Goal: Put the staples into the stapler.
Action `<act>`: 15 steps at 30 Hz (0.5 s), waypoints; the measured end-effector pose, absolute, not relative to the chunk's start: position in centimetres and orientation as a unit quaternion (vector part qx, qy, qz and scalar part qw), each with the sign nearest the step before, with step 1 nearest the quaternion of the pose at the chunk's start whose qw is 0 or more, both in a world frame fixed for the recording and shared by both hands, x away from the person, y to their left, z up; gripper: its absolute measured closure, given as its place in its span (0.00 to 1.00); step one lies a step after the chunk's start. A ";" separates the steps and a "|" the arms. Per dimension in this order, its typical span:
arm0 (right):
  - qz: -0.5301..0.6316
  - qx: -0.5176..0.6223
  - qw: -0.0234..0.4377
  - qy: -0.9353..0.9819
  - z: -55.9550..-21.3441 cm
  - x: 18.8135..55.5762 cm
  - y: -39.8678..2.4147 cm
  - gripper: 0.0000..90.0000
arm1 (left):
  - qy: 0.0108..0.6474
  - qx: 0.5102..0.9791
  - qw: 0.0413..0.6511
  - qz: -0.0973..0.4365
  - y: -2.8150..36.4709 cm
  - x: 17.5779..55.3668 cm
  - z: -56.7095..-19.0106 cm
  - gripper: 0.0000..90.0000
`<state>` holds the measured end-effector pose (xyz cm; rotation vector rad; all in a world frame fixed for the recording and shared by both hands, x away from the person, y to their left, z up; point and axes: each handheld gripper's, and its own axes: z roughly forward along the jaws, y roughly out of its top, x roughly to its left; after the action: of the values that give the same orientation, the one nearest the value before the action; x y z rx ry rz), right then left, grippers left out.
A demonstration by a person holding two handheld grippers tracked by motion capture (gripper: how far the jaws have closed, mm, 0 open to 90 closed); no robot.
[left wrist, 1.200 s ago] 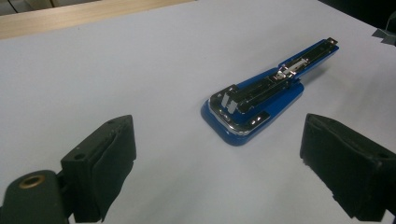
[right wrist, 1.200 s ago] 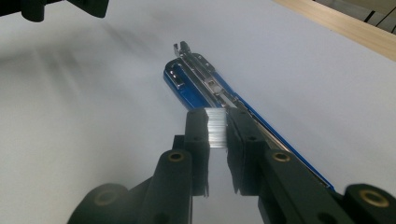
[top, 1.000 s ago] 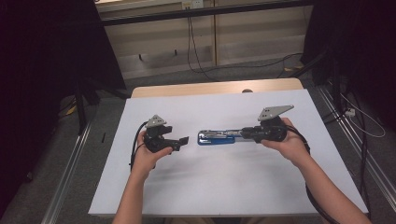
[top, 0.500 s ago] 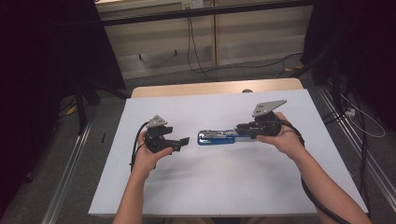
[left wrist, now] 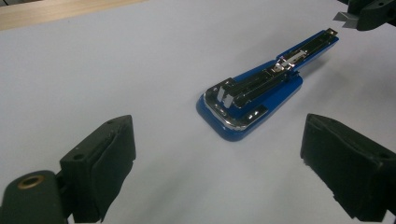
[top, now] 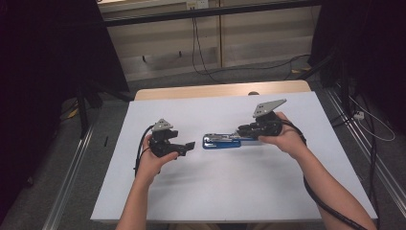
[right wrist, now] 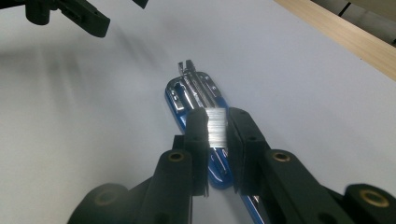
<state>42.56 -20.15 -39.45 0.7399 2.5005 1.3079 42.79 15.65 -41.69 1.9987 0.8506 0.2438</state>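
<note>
Blue stapler (top: 221, 141) open on white table (top: 239, 191) | rigid, chrome slick | right gripper (right wrist: 217, 126) clamped on staple strip (right wrist: 215, 125) | left gripper (left wrist: 219, 158) gaping, idle | gripped best across base sides

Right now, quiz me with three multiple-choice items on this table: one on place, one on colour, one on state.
1. Where does the stapler lie?
A. between the two hand-held grippers
B. on the floor
C. on the wooden strip

2. What colour is the stapler's base?
A. red
B. blue
C. green

3. How does the left hand-held gripper stand?
A. shut on the stapler
B. open, holding nothing
C. shut on a staple strip

Key: 1 A, it lies on the white sheet between them; 2 B, blue around the metal; 3 B, its jaws stand wide apart, short of the stapler.
</note>
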 end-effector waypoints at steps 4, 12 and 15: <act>0.445 0.250 0.110 0.853 -39.5 42.9 -20.0 0.88 | 0.346 0.813 0.458 0.099 15.6 42.8 -41.7 0.12; 0.444 0.243 0.106 0.856 -39.4 43.7 -19.7 0.88 | 0.344 0.815 0.455 0.098 15.4 42.9 -41.9 0.12; 0.443 0.238 0.106 0.858 -39.5 44.0 -19.5 0.88 | 0.345 0.815 0.455 0.096 15.4 42.8 -41.9 0.11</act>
<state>43.98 -19.51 -39.47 0.7011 2.5281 1.3044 42.84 15.40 -41.89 2.0117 0.8506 0.2357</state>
